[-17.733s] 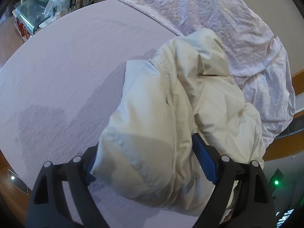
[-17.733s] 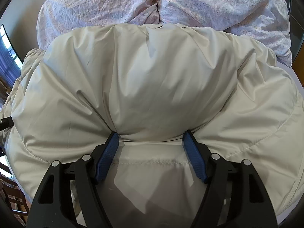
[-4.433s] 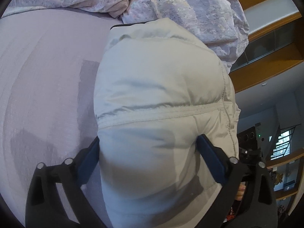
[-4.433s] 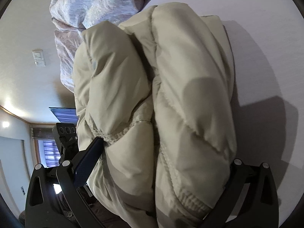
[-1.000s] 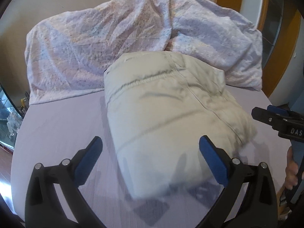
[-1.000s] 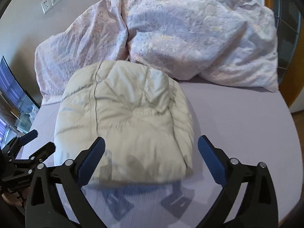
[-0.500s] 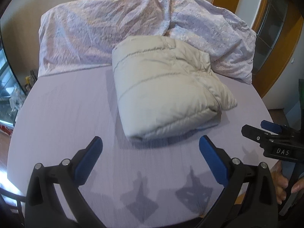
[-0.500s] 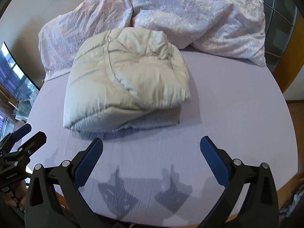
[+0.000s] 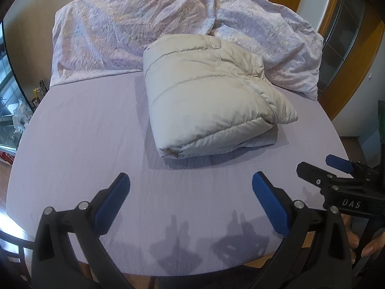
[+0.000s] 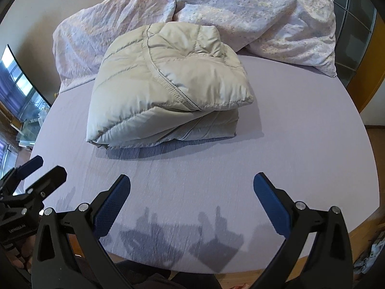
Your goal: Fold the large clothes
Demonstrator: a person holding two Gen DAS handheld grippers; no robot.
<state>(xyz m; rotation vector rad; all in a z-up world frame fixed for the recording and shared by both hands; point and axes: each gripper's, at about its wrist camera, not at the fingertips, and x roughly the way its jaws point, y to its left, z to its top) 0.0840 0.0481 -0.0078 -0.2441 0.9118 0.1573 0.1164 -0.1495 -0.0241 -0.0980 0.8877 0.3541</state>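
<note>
A cream puffy jacket [image 9: 207,96] lies folded into a thick bundle on the lilac bed sheet [image 9: 84,132]; it also shows in the right wrist view [image 10: 166,84]. My left gripper [image 9: 190,192] is open and empty, held back over the near edge of the bed, well short of the jacket. My right gripper [image 10: 192,192] is open and empty too, the same distance back. Each gripper shows at the edge of the other's view: the right one [image 9: 336,175] and the left one [image 10: 31,175].
A crumpled floral duvet [image 9: 144,24] is piled behind the jacket against the wall, also in the right wrist view [image 10: 240,7]. The wooden bed edge [image 10: 365,224] runs along the near side. A glass cabinet [image 9: 12,110] stands left of the bed. An orange door frame [image 9: 349,84] is on the right.
Both grippers have let go of the jacket and pulled back toward the near edge of the bed. The folded jacket lies still on the sheet.
</note>
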